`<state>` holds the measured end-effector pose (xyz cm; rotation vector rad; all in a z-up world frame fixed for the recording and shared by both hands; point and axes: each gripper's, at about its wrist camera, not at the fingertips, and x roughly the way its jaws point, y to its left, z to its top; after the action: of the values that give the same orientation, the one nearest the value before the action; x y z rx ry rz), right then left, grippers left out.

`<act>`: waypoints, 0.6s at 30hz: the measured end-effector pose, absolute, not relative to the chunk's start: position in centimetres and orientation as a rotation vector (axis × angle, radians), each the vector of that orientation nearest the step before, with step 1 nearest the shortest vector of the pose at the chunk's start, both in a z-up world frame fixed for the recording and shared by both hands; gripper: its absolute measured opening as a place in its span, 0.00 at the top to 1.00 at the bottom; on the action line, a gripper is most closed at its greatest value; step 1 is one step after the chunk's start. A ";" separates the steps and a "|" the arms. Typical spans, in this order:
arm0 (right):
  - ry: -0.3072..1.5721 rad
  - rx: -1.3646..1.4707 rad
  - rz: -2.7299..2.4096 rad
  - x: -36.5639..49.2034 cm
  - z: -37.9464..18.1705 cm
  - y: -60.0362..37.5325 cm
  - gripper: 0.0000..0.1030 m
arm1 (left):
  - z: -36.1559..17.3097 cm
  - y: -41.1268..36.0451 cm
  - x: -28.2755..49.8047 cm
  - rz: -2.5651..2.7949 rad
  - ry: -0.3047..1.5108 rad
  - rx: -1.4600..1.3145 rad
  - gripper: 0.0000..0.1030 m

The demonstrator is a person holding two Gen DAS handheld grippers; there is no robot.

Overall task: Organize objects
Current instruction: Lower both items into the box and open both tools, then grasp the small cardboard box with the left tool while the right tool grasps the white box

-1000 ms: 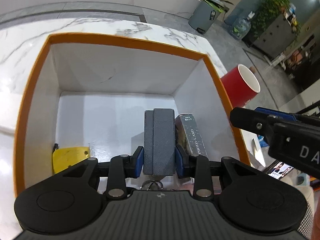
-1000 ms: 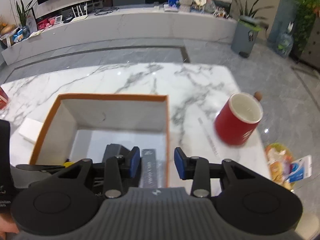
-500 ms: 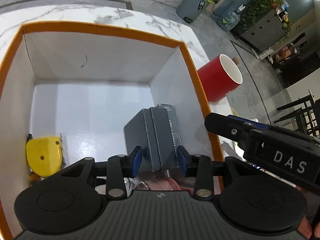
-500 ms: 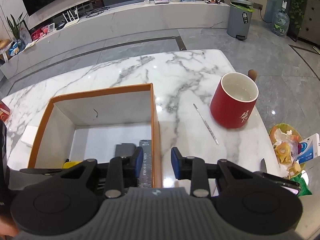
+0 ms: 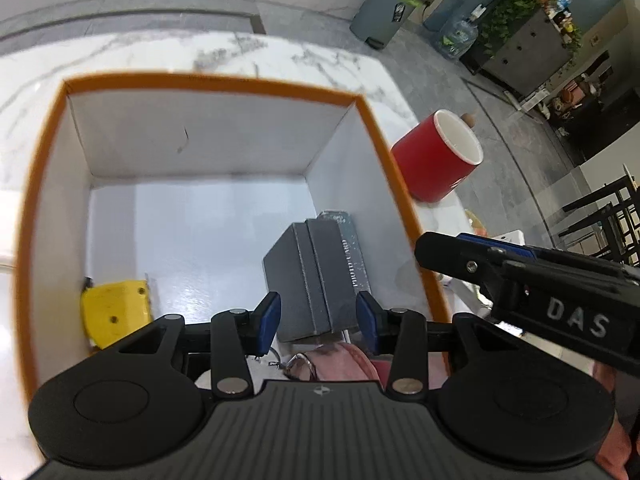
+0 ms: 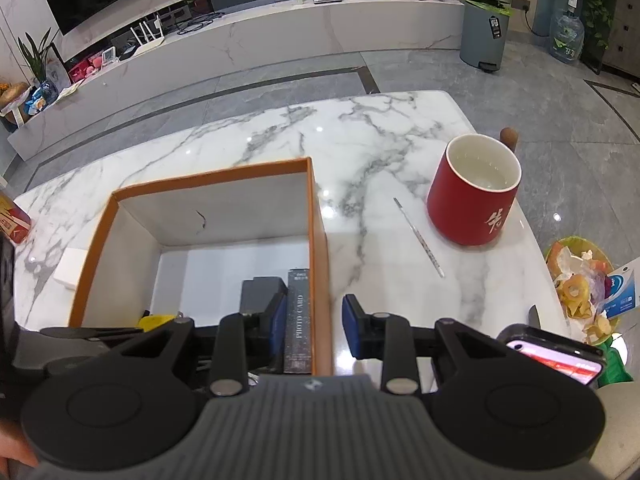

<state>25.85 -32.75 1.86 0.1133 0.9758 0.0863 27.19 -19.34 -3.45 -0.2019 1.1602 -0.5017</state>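
yellow object (image 5: 114, 312) partly hidden, mug lettering (image 6: 495, 220) unreadable

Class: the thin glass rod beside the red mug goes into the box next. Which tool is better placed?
Right tool: open, empty, the rod just ahead. Left tool sits inside the orange box.

Inside the box (image 6: 318, 216): a case (image 5: 304, 280) against its right wall; outside, right of it, a mug (image 6: 474, 196).
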 end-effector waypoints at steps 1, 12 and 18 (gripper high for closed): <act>0.968 0.113 0.087 25.6 2.2 -32.7 0.68 | -2.8 -18.9 26.8 -0.506 1.141 -0.202 0.54; 0.844 0.067 0.275 22.6 6.7 -27.1 0.68 | 4.5 -10.8 22.5 -0.502 0.971 -0.087 0.54; 0.834 0.008 0.415 21.8 7.3 -21.3 0.68 | 5.6 -3.5 21.0 -0.402 0.950 0.002 0.54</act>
<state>21.77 -21.27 7.27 0.0081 0.8344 0.4145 20.95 -3.51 5.64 0.0025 0.9498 -0.4016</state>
